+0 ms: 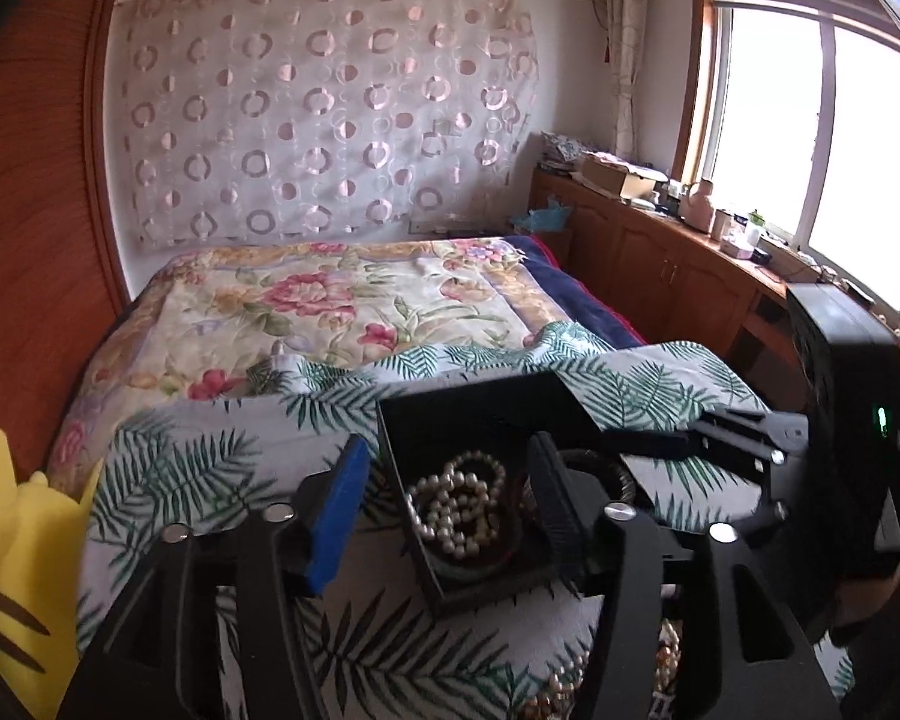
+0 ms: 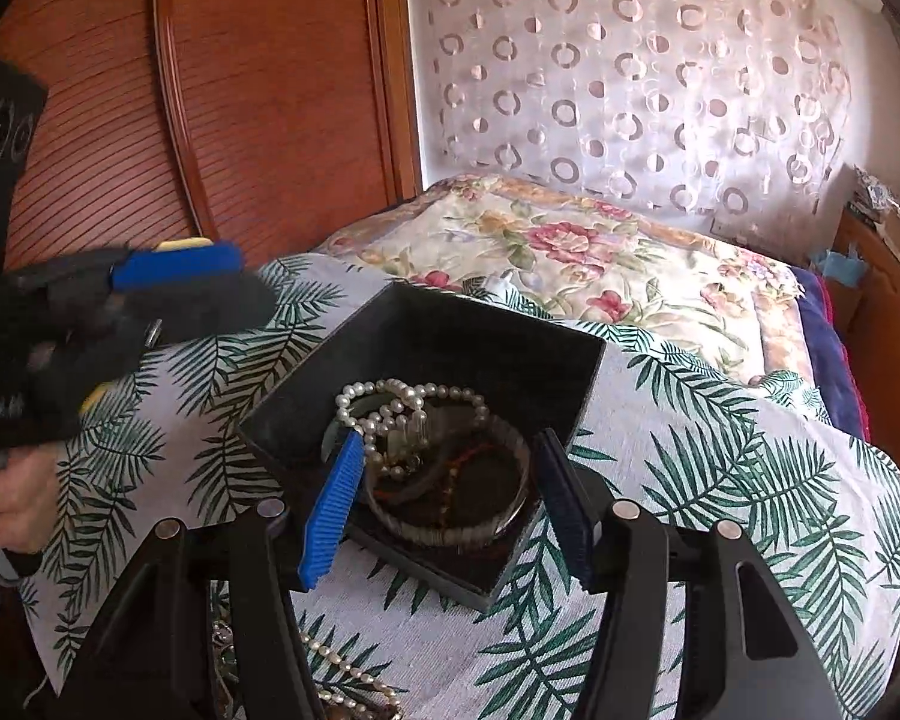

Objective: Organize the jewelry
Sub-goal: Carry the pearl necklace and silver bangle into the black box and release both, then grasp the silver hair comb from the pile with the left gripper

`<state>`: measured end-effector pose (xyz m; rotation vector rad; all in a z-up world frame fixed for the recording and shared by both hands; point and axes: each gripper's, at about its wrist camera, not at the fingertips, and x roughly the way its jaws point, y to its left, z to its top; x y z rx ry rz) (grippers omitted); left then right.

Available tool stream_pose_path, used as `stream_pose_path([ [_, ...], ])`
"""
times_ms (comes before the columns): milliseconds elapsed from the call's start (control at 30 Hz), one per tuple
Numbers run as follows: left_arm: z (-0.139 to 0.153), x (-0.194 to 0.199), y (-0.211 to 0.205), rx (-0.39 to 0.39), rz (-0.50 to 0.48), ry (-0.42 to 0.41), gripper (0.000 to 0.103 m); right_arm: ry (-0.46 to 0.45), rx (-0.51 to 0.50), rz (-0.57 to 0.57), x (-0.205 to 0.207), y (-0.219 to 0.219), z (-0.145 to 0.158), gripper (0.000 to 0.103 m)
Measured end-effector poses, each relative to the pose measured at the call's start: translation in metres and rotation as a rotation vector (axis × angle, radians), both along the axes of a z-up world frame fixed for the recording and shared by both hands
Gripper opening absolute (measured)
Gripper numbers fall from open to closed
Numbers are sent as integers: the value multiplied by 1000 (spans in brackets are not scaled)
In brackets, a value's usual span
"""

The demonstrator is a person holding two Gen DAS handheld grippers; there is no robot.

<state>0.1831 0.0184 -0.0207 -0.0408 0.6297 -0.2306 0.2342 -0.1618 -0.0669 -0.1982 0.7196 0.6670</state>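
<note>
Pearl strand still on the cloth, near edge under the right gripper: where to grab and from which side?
Take the pearl strand at the bare run of beads lying flat on the leaf-print cloth, coming straight down with fingers across the line. Its lower end tangles into other jewelry at the frame's bottom, so avoid that end.

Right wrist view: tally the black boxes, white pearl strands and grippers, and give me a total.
Square black open box: 1
White pearl strands: 2, one in the box, one loose on the leaf-print cloth
Two-finger grippers: 2, left gripper and right gripper
Total: 5
</note>
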Motion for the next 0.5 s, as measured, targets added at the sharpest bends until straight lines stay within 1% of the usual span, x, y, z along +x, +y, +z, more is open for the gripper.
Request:
stream_pose_path([
  [67, -4, -6, 1, -23, -26, 18, 58, 4, 3, -3, 1, -1, 1, 61],
  [100, -4, -9, 1, -22, -30, 18, 59, 5, -2, -4, -1, -2, 3, 61],
  [167, -6, -15, -2, -11, -40, 16, 62, -14, -10, -4, -6, -7, 9, 61],
  [233, -8, -23, -5, 2, -52, 12, 69, -26, -2, -3, -16, -15, 16, 61],
  [300, -12, -32, -9, 15, -66, 11, 72, -38, 9, 0, -27, -24, 22, 61],
  [400, -20, -46, -13, 29, -79, 22, 73, -46, 12, -4, -47, -36, 25, 61],
  [500, -29, -59, -12, 20, -87, 42, 73, -37, 22, 1, -71, -49, 19, 61],
])
